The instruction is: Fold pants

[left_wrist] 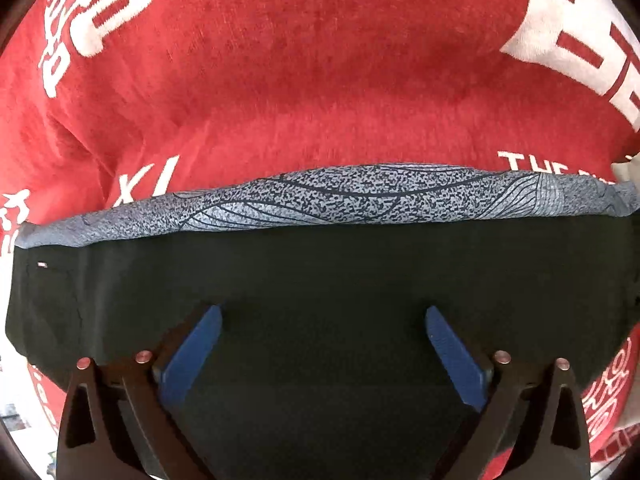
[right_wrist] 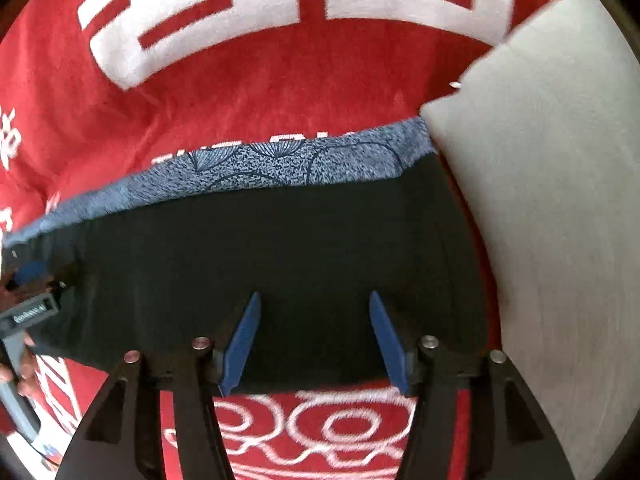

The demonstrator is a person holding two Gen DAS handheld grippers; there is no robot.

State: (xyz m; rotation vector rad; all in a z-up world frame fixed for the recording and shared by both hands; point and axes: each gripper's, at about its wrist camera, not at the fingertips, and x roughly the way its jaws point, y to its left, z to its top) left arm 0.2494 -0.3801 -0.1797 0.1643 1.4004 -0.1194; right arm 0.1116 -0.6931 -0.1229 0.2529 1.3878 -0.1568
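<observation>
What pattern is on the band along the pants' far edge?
The band is speckled blue-grey with dark curved line motifs, clearest in the left wrist view.

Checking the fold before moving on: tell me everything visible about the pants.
The pants are black, matte cloth with a blue-grey patterned band along the far edge. They lie flat, folded into a wide strip, on the red blanket. Both grippers' fingers stand open above them, gripping nothing.

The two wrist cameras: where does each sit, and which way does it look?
Left wrist: on the left tool, looking down at the dark pants on the red blanket; tool open.
Right wrist: on the right tool, looking down at the pants' end beside a grey cushion; tool open, a hand at left.
Shared: pants, patterned band, blanket.
</observation>
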